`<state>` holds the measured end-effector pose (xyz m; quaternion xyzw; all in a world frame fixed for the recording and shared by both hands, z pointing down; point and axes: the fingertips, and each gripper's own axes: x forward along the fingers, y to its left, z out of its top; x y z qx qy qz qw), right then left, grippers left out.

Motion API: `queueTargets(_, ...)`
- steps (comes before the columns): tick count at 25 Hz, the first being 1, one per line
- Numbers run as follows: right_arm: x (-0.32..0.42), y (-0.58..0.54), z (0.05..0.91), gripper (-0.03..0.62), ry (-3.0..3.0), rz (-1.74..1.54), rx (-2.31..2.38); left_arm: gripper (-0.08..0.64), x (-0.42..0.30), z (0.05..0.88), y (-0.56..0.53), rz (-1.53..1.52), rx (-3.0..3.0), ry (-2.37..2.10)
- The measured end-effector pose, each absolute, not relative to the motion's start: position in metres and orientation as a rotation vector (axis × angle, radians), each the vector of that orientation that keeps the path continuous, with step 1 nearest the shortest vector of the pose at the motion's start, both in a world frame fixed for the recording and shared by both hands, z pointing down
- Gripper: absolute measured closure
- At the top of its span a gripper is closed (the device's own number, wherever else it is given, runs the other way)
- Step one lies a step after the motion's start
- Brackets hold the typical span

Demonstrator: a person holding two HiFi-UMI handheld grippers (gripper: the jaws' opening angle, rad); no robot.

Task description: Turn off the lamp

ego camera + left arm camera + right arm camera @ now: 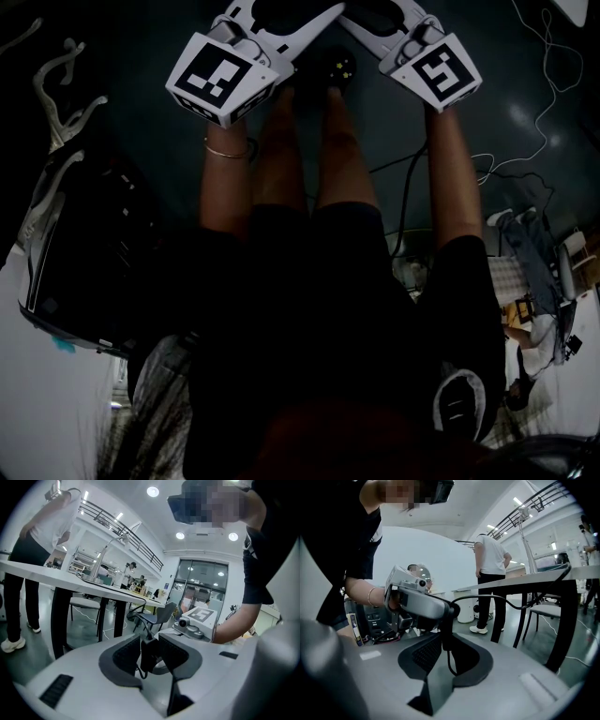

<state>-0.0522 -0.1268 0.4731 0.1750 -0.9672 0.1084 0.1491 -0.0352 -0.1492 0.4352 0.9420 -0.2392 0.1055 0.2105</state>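
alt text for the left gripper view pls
The left gripper clamps a small black inline switch between its jaws. Just beyond, the right gripper points back at it; a long table and a chair stand behind.

Both bare forearms reach forward, the left forearm (228, 183) and the right forearm (452, 178) roughly parallel. The two tools angle inward until their noses meet, marker cubes facing up. The white left hand-held gripper (150, 641) is held near level, its dark padded jaws pressed on a small black cord switch (149, 655). The white right hand-held gripper (447, 641) faces it from the opposite side, its jaws closed on the same switch.
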Motion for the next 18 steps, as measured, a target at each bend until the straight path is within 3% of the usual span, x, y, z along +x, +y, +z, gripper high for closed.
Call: queueTargets(18, -0.063, -0.107, 0.493, 0.526, -2.723, 0.308, 0.416, 0.453, -0.037, 0.436, -0.153, 0.263, 2.59, -0.661)
